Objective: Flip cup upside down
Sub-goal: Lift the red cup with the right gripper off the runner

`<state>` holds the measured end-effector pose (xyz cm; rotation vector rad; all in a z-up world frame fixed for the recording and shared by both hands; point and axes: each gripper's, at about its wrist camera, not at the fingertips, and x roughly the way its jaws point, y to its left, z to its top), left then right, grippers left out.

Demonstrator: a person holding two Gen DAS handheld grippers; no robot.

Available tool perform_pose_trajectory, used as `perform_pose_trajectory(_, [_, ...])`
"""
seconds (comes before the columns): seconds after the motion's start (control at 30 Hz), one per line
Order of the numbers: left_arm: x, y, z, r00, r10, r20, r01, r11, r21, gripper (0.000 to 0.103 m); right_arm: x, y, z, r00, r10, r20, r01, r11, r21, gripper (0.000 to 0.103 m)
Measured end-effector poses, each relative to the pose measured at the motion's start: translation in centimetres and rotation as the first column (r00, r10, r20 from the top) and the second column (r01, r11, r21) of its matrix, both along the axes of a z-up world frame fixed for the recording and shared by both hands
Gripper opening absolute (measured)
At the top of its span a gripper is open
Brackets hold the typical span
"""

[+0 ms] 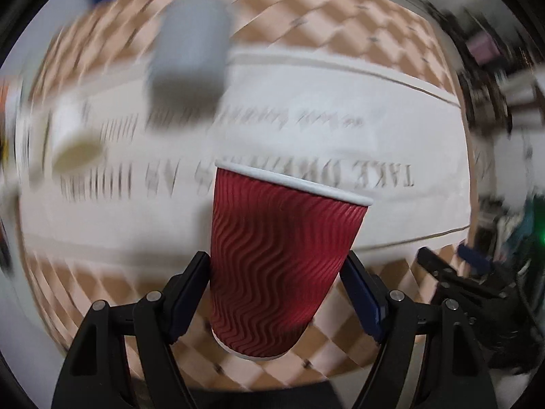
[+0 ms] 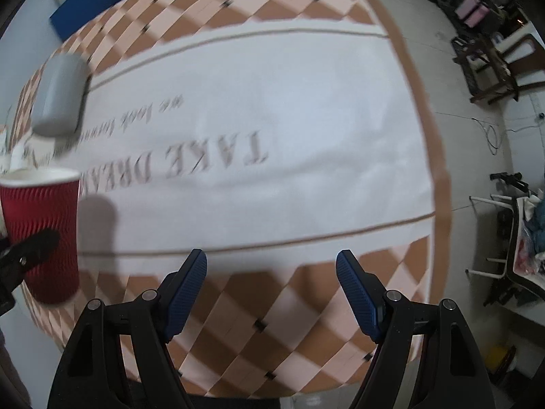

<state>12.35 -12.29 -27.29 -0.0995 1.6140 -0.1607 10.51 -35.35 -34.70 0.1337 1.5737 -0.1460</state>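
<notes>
A red ribbed paper cup [image 1: 282,259] with a white rim is held between my left gripper's [image 1: 276,283] two fingers, mouth up and tilted a little, above the table. The background is motion-blurred. The cup also shows at the left edge of the right wrist view [image 2: 44,235], with the left gripper's black finger [image 2: 30,248] against it. My right gripper [image 2: 272,279] is open and empty over the table's near edge.
The table has a checkered brown and pink cloth [image 2: 306,323] with a white printed runner [image 2: 272,136]. A grey upturned cup [image 1: 190,51] stands further back, also in the right wrist view [image 2: 58,92]. A white cup [image 1: 75,150] lies at the left. Chairs and clutter [image 2: 494,58] stand on the right.
</notes>
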Motion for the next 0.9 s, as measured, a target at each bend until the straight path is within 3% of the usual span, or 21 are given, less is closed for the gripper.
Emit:
perform_pose_trajectory(0.1, [-1.9, 2.9, -1.3, 0.992, 0.114, -0.057, -0.116, 0.993, -0.031, 0.076, -1.5, 2.2, -0.6, 0.999, 0.033, -0.017, -0.033, 0.999, -0.001, 0.080])
perform_pose_trajectory(0.33, [-3.7, 6.0, -4.3, 0.967, 0.219, -0.132, -0.227, 0.973, -0.044, 0.079, -4.4, 5.0, -1.4, 0.998, 0.035, -0.046, -0.036, 0.999, -0.027, 0.080])
perform_pose_trajectory(0.5, [-4.2, 5.9, -5.8, 0.964, 0.211, -0.163, -0.225, 0.972, -0.070, 0.080, -5.7, 5.9, -1.5, 0.997, 0.037, -0.064, -0.042, 0.997, -0.068, 0.080])
perform_pose_trajectory(0.6, [-3.9, 5.8, -6.3, 0.966, 0.199, -0.168, -0.212, 0.975, -0.063, 0.088, -6.1, 6.0, -1.1, 0.998, 0.017, -0.065, -0.023, 0.996, -0.086, 0.080])
perform_pose_trajectory(0.73, [-4.4, 5.4, -6.4, 0.977, 0.161, -0.138, -0.170, 0.984, -0.054, 0.097, -6.3, 5.9, 0.0, 0.998, -0.018, -0.059, 0.012, 0.994, -0.107, 0.081])
perform_pose_trajectory(0.9, [-5.1, 5.0, -5.1, 0.988, 0.117, -0.099, -0.123, 0.991, -0.060, 0.098, -5.7, 5.2, 1.1, 0.998, -0.048, -0.041, 0.043, 0.993, -0.107, 0.087])
